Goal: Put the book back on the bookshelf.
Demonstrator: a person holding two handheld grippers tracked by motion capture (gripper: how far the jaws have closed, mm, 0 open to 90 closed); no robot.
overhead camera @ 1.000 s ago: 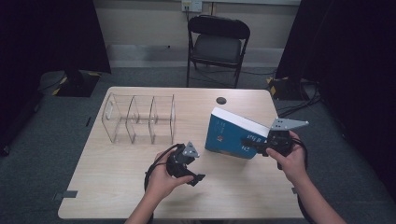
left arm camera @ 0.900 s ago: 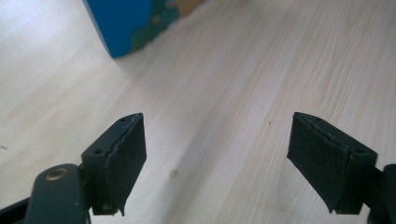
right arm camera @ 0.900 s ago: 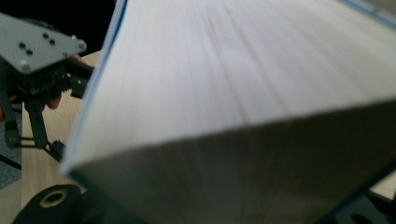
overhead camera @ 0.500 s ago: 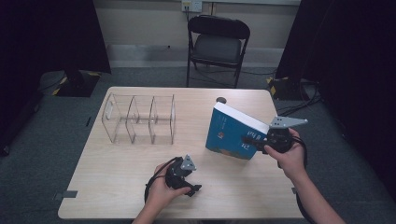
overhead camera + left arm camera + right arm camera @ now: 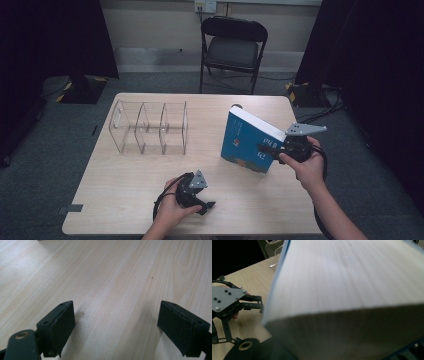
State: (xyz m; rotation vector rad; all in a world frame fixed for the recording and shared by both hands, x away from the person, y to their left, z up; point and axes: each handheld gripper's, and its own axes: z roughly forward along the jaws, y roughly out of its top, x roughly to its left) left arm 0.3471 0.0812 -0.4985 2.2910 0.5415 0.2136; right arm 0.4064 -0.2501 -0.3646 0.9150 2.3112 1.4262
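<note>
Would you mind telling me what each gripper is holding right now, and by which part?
The right gripper clamps the blue book at its page edge, tilted up. The left gripper holds nothing, open over the table.

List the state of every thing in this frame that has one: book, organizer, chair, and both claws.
Blue book: tilted on its lower edge, clamped at its side by the right claw.
Right claw: shut on the blue book.
Left claw: low over the table, jaws open, just been opening, nothing between them.
Clear organizer: on the table, compartments empty.
Folding chair: unfolded, unoccupied, behind the table.
</note>
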